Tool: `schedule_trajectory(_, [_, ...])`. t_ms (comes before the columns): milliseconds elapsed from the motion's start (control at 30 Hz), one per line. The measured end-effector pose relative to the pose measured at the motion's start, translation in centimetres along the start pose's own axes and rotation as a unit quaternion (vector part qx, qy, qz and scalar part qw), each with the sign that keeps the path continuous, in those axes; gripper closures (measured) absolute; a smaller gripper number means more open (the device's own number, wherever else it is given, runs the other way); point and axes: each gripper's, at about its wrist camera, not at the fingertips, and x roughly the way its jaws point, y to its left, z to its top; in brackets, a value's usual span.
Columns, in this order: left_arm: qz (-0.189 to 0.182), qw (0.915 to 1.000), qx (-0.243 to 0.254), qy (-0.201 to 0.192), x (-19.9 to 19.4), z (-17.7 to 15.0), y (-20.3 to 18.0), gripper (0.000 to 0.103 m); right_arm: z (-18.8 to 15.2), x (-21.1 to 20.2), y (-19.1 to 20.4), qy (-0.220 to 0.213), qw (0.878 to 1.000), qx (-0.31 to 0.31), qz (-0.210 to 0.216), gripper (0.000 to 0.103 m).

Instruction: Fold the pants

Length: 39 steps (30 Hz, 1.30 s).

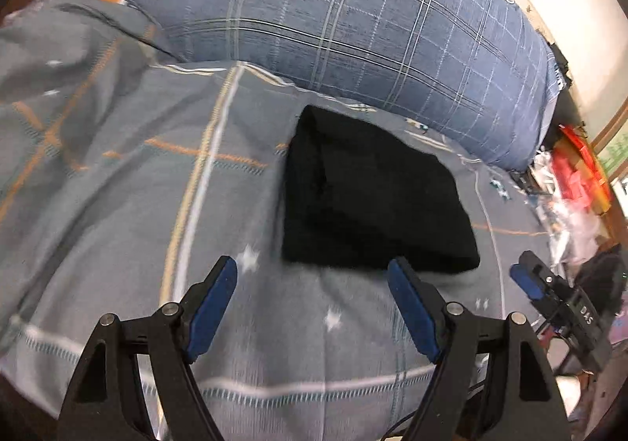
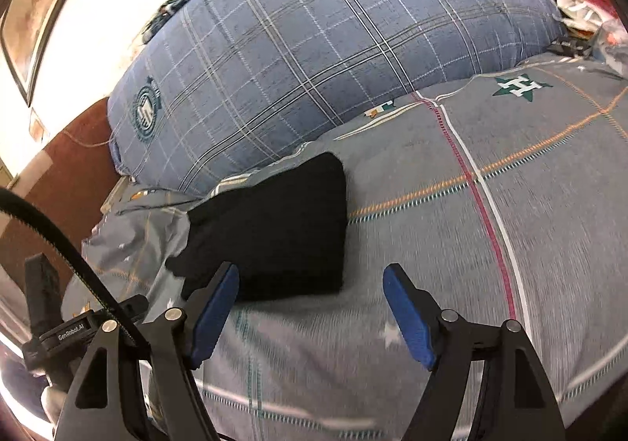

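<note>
Both sets of jaws stand spread and empty: the left gripper [image 1: 314, 276] and right gripper [image 2: 312, 280] hover over the bed [image 1: 137, 205]. Just beyond them lie the black pants [image 1: 369, 201], folded into a compact rectangle, near the plaid pillow [image 1: 353, 17].

The light is soft and rather dim on the bed cover [image 1: 117, 205], the wall [image 2: 117, 1] glares white, motion blur smears the edges, and the fisheye bends the pillow [image 2: 314, 48] strongly.
</note>
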Motion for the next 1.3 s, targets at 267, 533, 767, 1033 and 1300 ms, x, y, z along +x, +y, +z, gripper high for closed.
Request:
schedule_trajectory(267, [-0.035, 0.9968, -0.022, 0.068, 5.9, 3.5, 0.8, 0.025, 3.9, 4.9, -2.1, 0.036, 0.998, 0.037, 0.022, 0.022])
schedule_trajectory(533, [-0.076, 0.9928, -0.036, 0.086, 9.5, 4.7, 1.7, 0.011, 5.4, 11.2, -3.3, 0.094, 0.992, 0.067, 0.056, 0.022])
schedule_trajectory(767, [-0.081, 0.9939, 0.027, 0.069, 10.1, 4.4, -1.0, 0.01, 5.4, 13.2, -1.8, 0.107, 0.989, 0.051, 0.086, 0.024])
schedule_trajectory(1033, [-0.1, 0.9942, -0.002, 0.041, 6.6, 5.2, -0.7, 0.052, 7.0, 8.9, 2.1, 0.086, 0.989, 0.004, 0.117, 0.071])
schedule_trajectory(1300, [-0.13, 0.9909, 0.019, -0.029, 0.6, 7.8, -3.6, 0.066, 9.6, 5.5, 7.7, 0.057, 0.983, -0.047, 0.166, 0.072])
